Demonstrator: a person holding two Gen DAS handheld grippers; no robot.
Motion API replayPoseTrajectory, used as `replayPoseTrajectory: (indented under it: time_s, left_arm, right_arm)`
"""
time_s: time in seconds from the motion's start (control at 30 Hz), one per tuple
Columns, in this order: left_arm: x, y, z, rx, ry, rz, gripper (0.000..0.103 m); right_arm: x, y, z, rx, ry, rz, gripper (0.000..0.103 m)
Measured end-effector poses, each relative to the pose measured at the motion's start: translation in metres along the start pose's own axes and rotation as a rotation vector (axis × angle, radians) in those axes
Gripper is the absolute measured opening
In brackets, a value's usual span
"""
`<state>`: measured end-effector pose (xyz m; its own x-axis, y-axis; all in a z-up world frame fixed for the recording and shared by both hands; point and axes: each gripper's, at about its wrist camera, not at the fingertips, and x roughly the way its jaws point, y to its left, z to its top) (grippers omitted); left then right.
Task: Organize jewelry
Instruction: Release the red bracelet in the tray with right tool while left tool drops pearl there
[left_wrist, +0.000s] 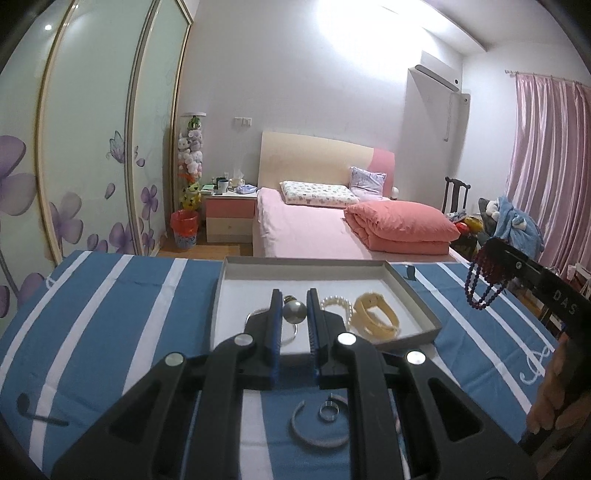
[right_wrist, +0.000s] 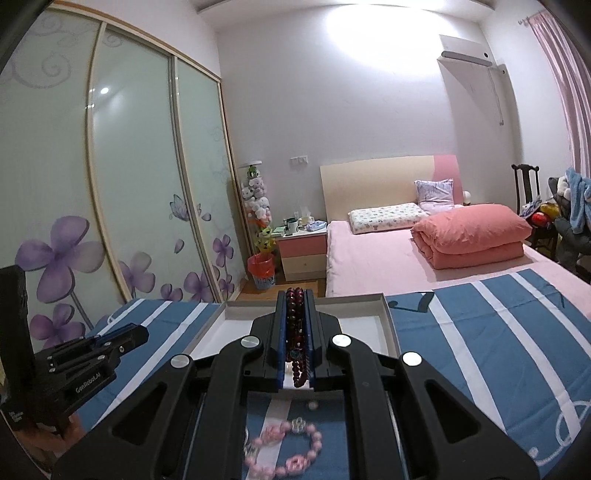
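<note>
The right gripper (right_wrist: 295, 325) was clamped tight on a dark red bead bracelet (right_wrist: 294, 325), the strand pinched between its blue pads, one loop poking past the tips and another hanging behind them. From the left wrist view those same beads dangled in loops off that gripper, held up in the air to the right of the shallow grey tray (left_wrist: 421, 295).

The left gripper (left_wrist: 293, 317) stood partly parted and gripped nothing. Between and just beyond its fingers lay a silvery pearl pendant (left_wrist: 294, 309) on the tray floor, though whether a pad touched it I could not tell. To its right in the tray sat a white pearl bracelet (left_wrist: 338, 303) and a yellow band (left_wrist: 375, 314). A thin silver ring was half hidden behind the left finger.

Under the left gripper, on the blue striped cloth (left_wrist: 110, 295), lay an open silver bangle (left_wrist: 317, 424) and a small ring (left_wrist: 328, 410). Under the right gripper lay a pink bead bracelet (right_wrist: 284, 448), partly covered by the gripper's frame
</note>
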<state>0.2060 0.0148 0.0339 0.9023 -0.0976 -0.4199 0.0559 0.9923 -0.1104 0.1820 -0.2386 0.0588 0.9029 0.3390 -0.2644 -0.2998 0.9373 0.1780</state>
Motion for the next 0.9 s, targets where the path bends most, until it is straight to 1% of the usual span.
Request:
replayPoseTrajectory:
  time_s: [0.23,0.53,0.83,0.87,0.9]
  left_arm:
    - [0.054,-0.003,0.017,0.021,-0.012,0.009,0.014]
    - [0.121,0.000,0.016,-0.006,0.061,0.004,0.014]
    - [0.155,0.006,0.013,-0.006,0.098,0.007,0.014]
    - [0.159,0.006,0.013,-0.008,0.102,0.006,0.014]
    - [0.161,0.006,0.013,-0.009,0.105,0.006,0.015]
  right_arm:
    - [0.051,-0.009,0.008,0.008,0.025,0.004,0.009]
    - [0.110,-0.019,-0.002,0.044,0.131,0.018,0.009]
    - [0.152,-0.020,-0.008,0.054,0.210,0.025,0.009]
    - [0.155,-0.020,-0.009,0.057,0.221,0.028,0.011]
    - [0.156,-0.020,-0.010,0.058,0.227,0.033,0.018]
